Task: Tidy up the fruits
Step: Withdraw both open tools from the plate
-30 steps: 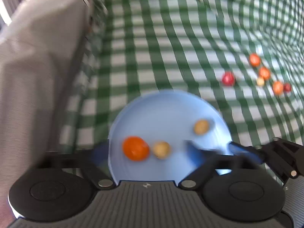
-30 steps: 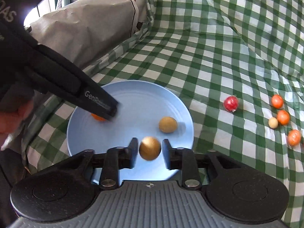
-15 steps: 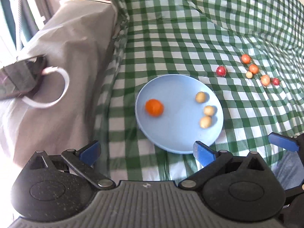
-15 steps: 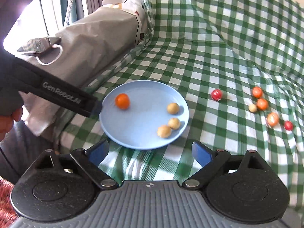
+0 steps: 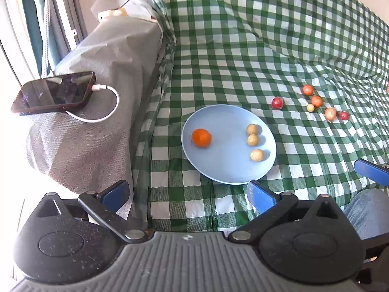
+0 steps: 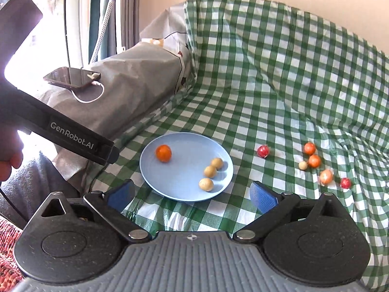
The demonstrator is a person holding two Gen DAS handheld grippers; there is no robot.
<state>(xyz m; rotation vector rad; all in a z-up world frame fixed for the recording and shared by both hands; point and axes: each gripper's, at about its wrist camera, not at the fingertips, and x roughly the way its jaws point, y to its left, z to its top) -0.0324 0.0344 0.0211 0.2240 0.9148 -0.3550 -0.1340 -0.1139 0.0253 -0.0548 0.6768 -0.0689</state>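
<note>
Fruits split two ways: blue plate (image 6: 170,196) near the cloth's left edge carries one orange fruit (image 6: 163,153) on its left side and three tan fruits (image 6: 210,171) bunched on its right, so we read it as sorting by kind. Six loose fruits (image 6: 313,161), red, orange and one tan, lie on the green checked cloth (image 6: 279,85) well apart to the plate's right, not yet sorted. Right gripper (image 6: 192,194) has just been opening, jaws wide apart, nothing between them. Left gripper (image 5: 187,194) likewise spread and empty. Both sit back from the plate, we judge to pick the next fruit. Phone (image 5: 53,92) on its cable rests on the grey cover, left.
</note>
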